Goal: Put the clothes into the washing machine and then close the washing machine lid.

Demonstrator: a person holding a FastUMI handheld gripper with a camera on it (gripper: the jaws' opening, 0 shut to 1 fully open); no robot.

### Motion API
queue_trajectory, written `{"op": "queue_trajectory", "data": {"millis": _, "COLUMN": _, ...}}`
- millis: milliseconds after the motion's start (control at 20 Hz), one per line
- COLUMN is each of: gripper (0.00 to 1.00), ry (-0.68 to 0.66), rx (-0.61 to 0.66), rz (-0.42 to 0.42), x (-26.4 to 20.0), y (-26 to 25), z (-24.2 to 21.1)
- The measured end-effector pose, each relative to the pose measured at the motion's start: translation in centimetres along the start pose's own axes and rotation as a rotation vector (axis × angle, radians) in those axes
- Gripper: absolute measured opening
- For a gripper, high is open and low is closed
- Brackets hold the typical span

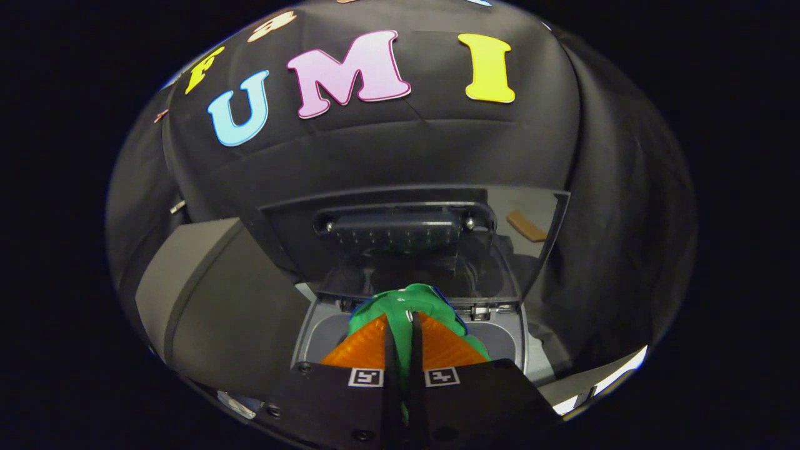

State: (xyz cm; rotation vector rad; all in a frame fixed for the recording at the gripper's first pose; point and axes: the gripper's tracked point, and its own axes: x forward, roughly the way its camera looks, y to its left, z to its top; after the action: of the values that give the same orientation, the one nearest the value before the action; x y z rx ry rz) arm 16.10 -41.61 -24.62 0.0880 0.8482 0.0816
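at lower centre of the frame, a green garment (409, 306) is clamped by the hand-held gripper (403, 322) above the open washing machine (506, 340), lid (412, 237) raised.

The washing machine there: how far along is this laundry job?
Partway. The lid stands open, so closing it is left. The gripper is shut on the green garment, holding it over the washing machine opening, not yet released. Whether anything is already in the drum cannot be told.
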Motion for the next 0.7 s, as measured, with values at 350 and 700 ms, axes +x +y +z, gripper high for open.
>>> {"op": "queue_trajectory", "data": {"millis": 350, "gripper": 0.1, "ry": 0.141, "rx": -0.056, "rz": -0.03, "x": 5.1, "y": 0.4, "z": -7.8}}
{"op": "queue_trajectory", "data": {"millis": 700, "gripper": 0.09, "ry": 0.222, "rx": -0.083, "rz": -0.135, "x": 7.6, "y": -1.2, "z": -11.5}}
